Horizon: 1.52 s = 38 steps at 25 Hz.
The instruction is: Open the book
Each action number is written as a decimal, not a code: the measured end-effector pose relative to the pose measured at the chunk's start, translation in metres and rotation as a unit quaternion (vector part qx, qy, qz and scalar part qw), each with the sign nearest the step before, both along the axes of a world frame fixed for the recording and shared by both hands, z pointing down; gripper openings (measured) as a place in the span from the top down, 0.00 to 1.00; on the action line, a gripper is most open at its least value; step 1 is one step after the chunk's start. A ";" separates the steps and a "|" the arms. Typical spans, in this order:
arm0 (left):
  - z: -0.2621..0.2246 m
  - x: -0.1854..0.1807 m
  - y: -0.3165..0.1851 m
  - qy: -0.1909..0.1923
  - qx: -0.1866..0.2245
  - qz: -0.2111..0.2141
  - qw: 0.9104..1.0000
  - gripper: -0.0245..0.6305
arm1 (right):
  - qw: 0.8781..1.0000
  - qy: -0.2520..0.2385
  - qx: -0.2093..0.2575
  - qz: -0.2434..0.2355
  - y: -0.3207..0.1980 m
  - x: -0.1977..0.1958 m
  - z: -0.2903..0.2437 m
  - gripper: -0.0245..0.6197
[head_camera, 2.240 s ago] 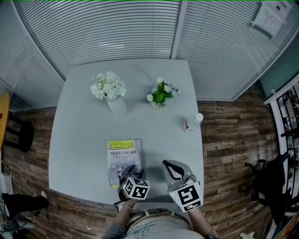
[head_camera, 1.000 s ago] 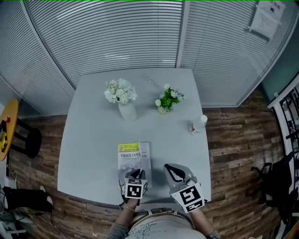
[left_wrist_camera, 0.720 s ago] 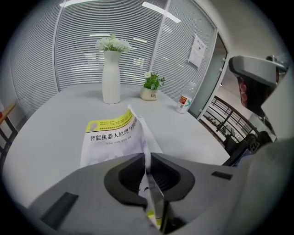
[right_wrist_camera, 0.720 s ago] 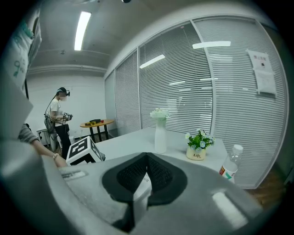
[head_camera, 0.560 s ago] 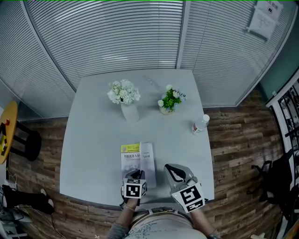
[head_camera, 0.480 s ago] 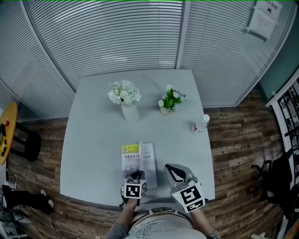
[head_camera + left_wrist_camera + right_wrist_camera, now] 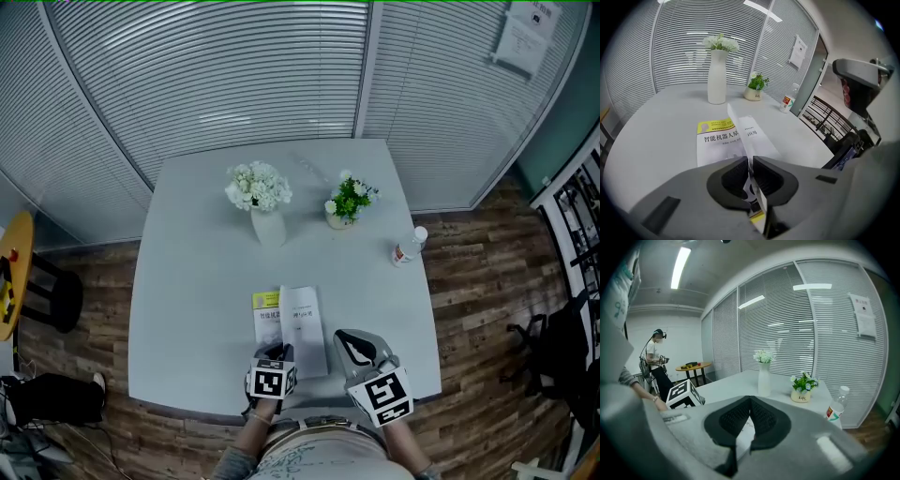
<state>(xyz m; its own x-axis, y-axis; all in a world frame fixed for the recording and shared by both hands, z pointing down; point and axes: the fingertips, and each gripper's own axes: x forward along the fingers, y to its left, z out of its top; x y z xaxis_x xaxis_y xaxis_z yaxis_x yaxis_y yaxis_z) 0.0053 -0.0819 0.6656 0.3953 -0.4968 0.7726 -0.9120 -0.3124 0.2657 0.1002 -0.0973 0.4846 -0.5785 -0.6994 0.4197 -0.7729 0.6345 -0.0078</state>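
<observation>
Step in hand: turning the front cover (image 7: 739,125) of the book (image 7: 291,328). I judge the opening begun but not done.
Book: it lies on the tabletop (image 7: 187,309) close to the near edge, just ahead of me, with its spine on the left.
Cover: its free right edge stands raised off the pages. The yellow-banded face leans to the left, and a white inner page shows bare on the right.
Left gripper (image 7: 751,176): my jaws are nearly together, pinched on the near end of the raised cover. The thin sheet runs up between the pads.
Right gripper (image 7: 749,416): my jaws are closed on nothing. It hovers just right of the book's near corner, apart from it.
Far things: a vase of white flowers (image 7: 265,211), a small potted plant (image 7: 349,202) and a bottle (image 7: 407,247) stand well apart from the book, out of the cover's swing.
Next move: I reckon I should carry the pinched edge in an arc up and over to the left, until the cover lies flat beside the pages, then let go.
Care: the grip is on thin card, so I should follow the hinge, not pull straight. My right jaws could press the bare page if the book slides.
</observation>
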 end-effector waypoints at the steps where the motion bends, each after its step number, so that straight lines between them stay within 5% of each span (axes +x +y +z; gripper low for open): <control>1: 0.000 -0.002 0.000 0.001 0.000 0.004 1.000 0.92 | 1.000 0.000 0.000 0.003 -0.001 -0.003 -0.001 0.96; 38: 0.023 -0.088 0.012 0.023 -0.025 0.003 0.999 0.92 | 0.999 0.036 -0.005 0.015 0.012 -0.090 0.009 0.96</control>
<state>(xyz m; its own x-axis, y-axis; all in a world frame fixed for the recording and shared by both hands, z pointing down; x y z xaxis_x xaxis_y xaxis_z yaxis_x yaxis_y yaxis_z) -0.0824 -0.0702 0.6885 0.4339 -0.4554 0.7774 -0.8967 -0.3025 0.3232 0.0097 -0.0851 0.4935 -0.5254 -0.7115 0.4666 -0.7905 0.6110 0.0417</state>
